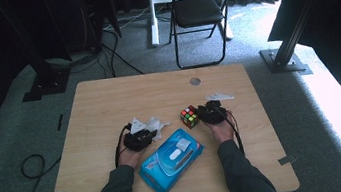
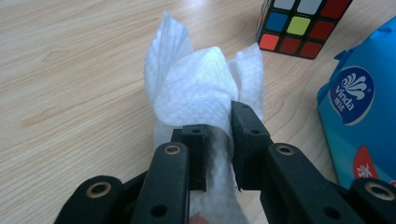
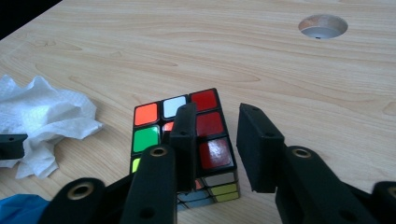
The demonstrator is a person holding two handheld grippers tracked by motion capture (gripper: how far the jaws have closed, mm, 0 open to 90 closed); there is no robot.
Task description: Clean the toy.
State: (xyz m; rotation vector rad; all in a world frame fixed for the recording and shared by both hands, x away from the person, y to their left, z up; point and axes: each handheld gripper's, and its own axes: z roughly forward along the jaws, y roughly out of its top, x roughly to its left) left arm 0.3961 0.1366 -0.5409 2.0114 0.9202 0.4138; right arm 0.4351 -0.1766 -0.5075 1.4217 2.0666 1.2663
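Observation:
A crumpled white wipe [image 1: 158,124] [image 2: 196,79] lies on the wooden table [image 1: 108,99], left of centre. My left gripper [image 1: 145,136] [image 2: 218,119] is shut on its near end, and the rest fans out past the tips. A colour cube [image 1: 189,117] [image 2: 303,25] [image 3: 149,126] sits flat on the table to the right of the wipe. My right gripper [image 1: 209,112] [image 3: 217,109] hovers low over the cube's right edge. Its jaws are drawn close together, with the red column showing in the narrow gap. Neither pad presses on the cube.
A blue pack of wet wipes [image 1: 172,160] [image 2: 364,116] lies near the table's front edge between my forearms. A round cable hole [image 1: 195,81] [image 3: 323,25] is in the far part of the table. A folding chair [image 1: 201,6] stands beyond the table.

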